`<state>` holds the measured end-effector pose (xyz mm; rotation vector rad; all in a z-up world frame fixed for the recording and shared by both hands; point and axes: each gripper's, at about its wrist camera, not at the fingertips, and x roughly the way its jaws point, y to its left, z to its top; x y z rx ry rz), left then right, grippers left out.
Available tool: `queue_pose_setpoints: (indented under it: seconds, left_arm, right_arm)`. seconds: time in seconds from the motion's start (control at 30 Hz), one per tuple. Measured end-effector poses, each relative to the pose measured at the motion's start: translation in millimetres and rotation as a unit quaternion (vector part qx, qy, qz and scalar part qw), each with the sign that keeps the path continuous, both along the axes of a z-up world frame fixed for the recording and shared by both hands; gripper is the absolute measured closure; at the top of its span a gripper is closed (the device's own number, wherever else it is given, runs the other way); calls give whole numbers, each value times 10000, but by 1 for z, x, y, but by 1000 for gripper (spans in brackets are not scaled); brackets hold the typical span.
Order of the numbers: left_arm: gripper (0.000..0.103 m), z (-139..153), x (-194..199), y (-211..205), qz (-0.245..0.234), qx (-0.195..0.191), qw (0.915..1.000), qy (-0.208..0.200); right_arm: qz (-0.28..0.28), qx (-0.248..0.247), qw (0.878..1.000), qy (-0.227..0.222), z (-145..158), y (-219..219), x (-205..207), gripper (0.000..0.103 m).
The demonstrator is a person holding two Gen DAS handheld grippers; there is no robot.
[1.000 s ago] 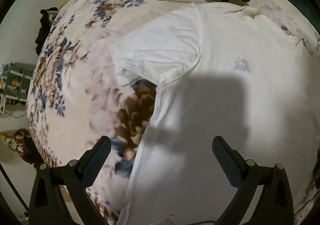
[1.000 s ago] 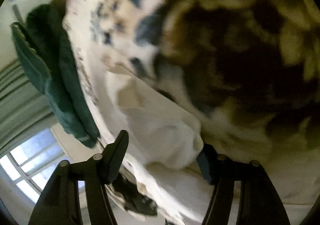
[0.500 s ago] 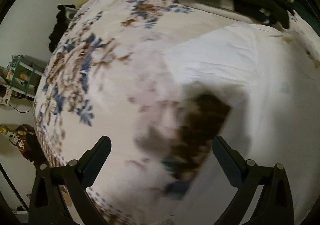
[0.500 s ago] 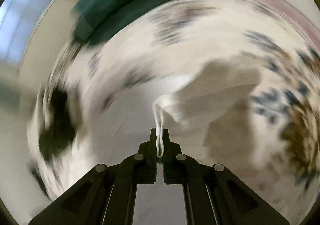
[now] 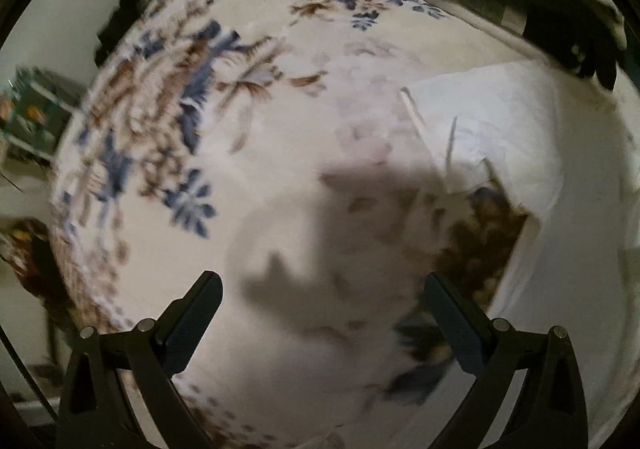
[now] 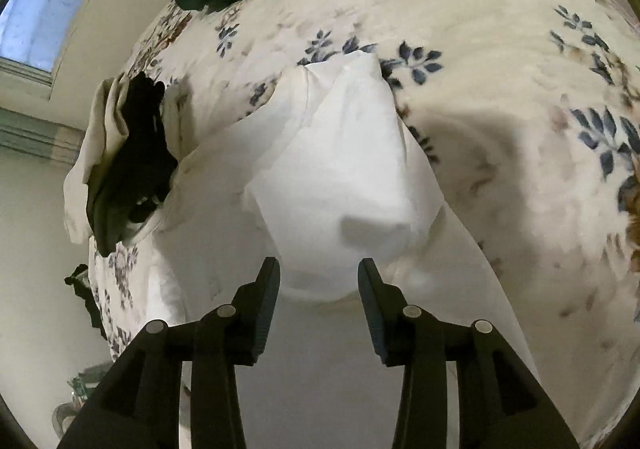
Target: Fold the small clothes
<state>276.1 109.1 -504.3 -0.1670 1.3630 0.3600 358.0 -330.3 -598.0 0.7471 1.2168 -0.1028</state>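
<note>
The white cotton T-shirt (image 6: 344,177) lies on the floral-print bed cover (image 6: 500,97), 1 sleeve folded inward to narrow it. The right gripper (image 6: 319,289) is opening, nothing between its fingers. The left gripper (image 5: 322,303) is spread, released, over bare cover.

bedspread (image 6: 500,97): cream, blue and brown floral print | window (image 6: 44,5): upper left of right wrist view | green shelf rack (image 5: 36,109): left edge of left wrist view, blurred
</note>
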Motion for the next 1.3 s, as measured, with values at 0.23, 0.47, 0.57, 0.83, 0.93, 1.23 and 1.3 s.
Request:
queue_pose_setpoints:
  seconds: [0.23,0.47,0.57,0.83,0.93,1.23,1.3]
  left_arm:
    - [0,-12,22,-1,231,-939,9953,-38]
    - [0,-41,50,-10,504,-2455,9680,104]
    - [0,-55,58,-11,946,-3329,9381,-105]
    - [45,-72,83,-11,1666,-3494,9205,-539]
    - [90,-68,84,-6,1855,-3211,9268,-586]
    - [98,35,107,-149,-1909,-852,9664,-1493]
    - [98,34,96,-211,-2904,-686,9462,-1253]
  right_arm:
    - [1006,151,9906,918,-71,62,-8,60]
    - [574,374,9936,895,-65,50,-55,59]
    - [37,365,9948,945,-64,23,-74,57]
    - [-1103,895,9826,1196,-79,-25,-113,57]
    - [-1236,988,9809,1130,-77,-30,-117,57]
    - [-1271,944,9827,965,-57,-41,-124,57]
    - [-1303,937,9823,970,-54,-42,-126,57]
